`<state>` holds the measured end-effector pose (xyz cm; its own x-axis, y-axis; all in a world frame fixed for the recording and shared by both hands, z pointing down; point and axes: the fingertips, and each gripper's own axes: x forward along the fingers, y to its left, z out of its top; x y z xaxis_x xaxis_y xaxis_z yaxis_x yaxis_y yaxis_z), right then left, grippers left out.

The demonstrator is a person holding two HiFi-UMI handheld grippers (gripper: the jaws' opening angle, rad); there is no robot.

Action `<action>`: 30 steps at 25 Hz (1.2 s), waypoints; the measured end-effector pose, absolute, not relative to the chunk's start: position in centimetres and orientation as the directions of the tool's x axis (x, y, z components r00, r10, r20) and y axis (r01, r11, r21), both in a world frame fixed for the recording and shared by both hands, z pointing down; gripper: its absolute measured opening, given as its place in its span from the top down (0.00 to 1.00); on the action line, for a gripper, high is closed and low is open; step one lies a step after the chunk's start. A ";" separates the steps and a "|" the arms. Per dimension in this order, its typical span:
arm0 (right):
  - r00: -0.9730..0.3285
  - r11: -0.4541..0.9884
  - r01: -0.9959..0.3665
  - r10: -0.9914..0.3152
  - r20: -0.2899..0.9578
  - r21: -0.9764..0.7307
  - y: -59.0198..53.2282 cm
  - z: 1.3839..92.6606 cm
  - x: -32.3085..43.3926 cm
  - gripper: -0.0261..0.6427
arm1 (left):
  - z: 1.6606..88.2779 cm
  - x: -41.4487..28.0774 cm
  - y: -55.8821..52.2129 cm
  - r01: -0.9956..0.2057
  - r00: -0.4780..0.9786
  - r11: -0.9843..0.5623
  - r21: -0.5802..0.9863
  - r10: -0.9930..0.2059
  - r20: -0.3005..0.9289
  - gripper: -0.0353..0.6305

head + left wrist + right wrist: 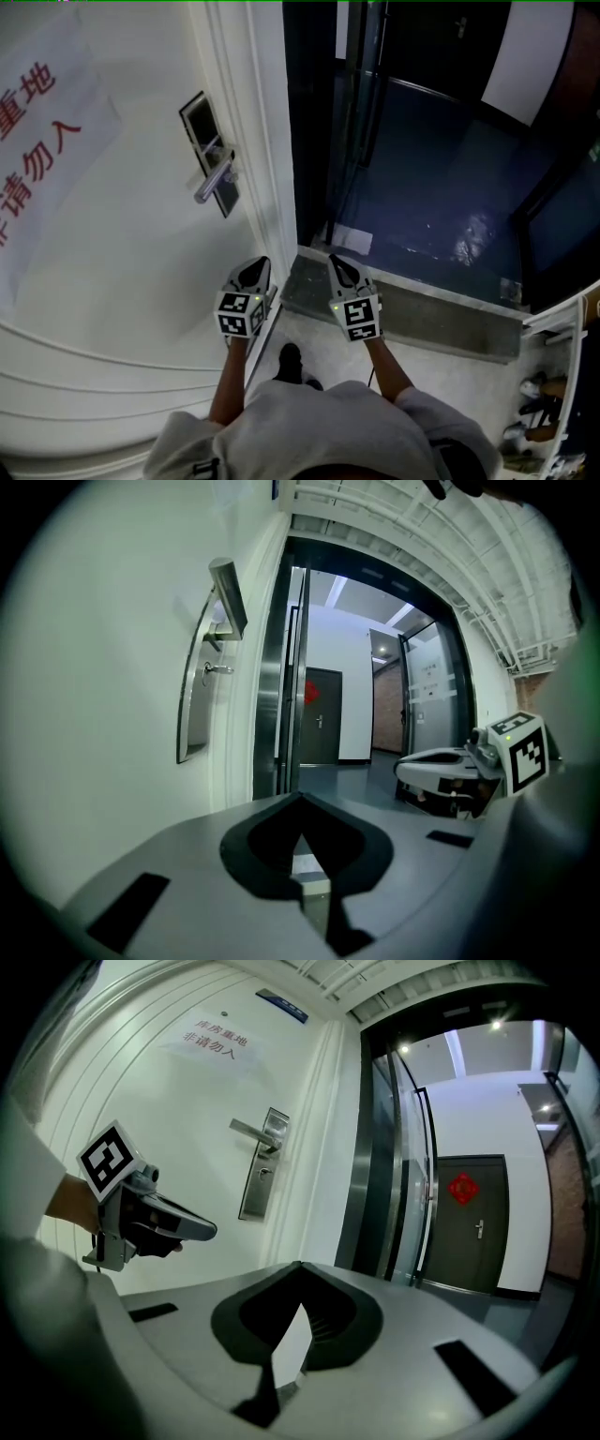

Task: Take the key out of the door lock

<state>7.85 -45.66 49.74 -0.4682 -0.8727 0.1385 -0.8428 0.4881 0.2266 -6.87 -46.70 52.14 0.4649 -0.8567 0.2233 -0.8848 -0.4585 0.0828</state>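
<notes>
A steel lock plate [208,155] with a lever handle [214,180] is mounted on the white door [112,281], at the upper left of the head view. In the left gripper view a small key [217,669] sticks out of the lock plate [192,705] below the handle [228,597]. The right gripper view shows the same plate [262,1166] farther off. My left gripper [255,266] and right gripper [339,262] hang side by side below the lock, near the door's edge. Both are shut and hold nothing, well short of the key.
A paper notice with red characters [37,141] is stuck on the door. The doorway opens onto a dark blue corridor floor [422,187] beyond a stone threshold [403,305]. A shoe rack [553,394] stands at the lower right. A dark door [478,1222] lies across the corridor.
</notes>
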 end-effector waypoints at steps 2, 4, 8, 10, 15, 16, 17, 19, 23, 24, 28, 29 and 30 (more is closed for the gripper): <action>-0.458 0.478 -0.847 -0.878 0.140 0.232 -47.3 49.8 7.7 0.93 | 52.0 -6.8 -48.5 -0.876 0.481 -0.475 0.083 -0.849 0.217 0.92; -0.441 0.462 -0.855 -0.887 0.136 0.236 -49.2 49.6 7.6 0.93 | 51.9 -6.7 -50.4 -0.865 0.500 -0.494 0.083 -0.840 0.211 0.92; -0.410 0.429 -0.868 -0.903 0.129 0.248 -52.4 48.9 7.0 0.93 | 51.3 -6.5 -53.9 -0.841 0.540 -0.534 0.087 -0.817 0.200 0.92; -0.393 0.412 -0.874 -0.911 0.125 0.259 -53.9 48.6 6.8 0.93 | 51.1 -6.3 -55.4 -0.827 0.560 -0.555 0.088 -0.805 0.195 0.92; -0.355 0.377 -0.884 -0.926 0.128 0.275 -56.5 48.1 6.0 0.93 | 51.5 -6.2 -57.9 -0.794 0.607 -0.600 0.103 -0.770 0.198 0.92; -0.348 0.371 -0.886 -0.929 0.128 0.278 -56.9 48.1 5.9 0.93 | 51.6 -6.1 -58.3 -0.787 0.616 -0.608 0.106 -0.763 0.197 0.92; -0.343 0.366 -0.887 -0.931 0.129 0.281 -57.3 48.1 5.7 0.93 | 51.7 -6.1 -58.7 -0.781 0.624 -0.615 0.110 -0.757 0.196 0.92; -0.334 0.359 -0.888 -0.933 0.133 0.287 -57.9 48.1 5.4 0.93 | 52.0 -5.9 -59.3 -0.769 0.639 -0.628 0.120 -0.744 0.196 0.92; -0.322 0.350 -0.891 -0.936 0.141 0.289 -58.9 48.6 5.0 0.93 | 52.6 -5.9 -60.1 -0.753 0.657 -0.646 0.126 -0.727 0.199 0.92; -0.322 0.350 -0.890 -0.936 0.141 0.291 -59.2 48.6 4.8 0.93 | 52.6 -6.1 -60.3 -0.752 0.658 -0.647 0.127 -0.726 0.199 0.92; -0.337 0.365 -0.884 -0.931 0.142 0.294 -60.2 48.8 4.4 0.93 | 52.7 -6.4 -61.0 -0.758 0.651 -0.641 0.119 -0.731 0.206 0.92; -0.344 0.371 -0.881 -0.928 0.141 0.294 -60.4 48.7 4.3 0.93 | 52.7 -6.6 -61.2 -0.763 0.645 -0.636 0.115 -0.736 0.208 0.92; -0.352 0.379 -0.877 -0.925 0.140 0.295 -60.7 48.7 4.2 0.93 | 52.7 -6.8 -61.4 -0.769 0.637 -0.629 0.112 -0.742 0.208 0.92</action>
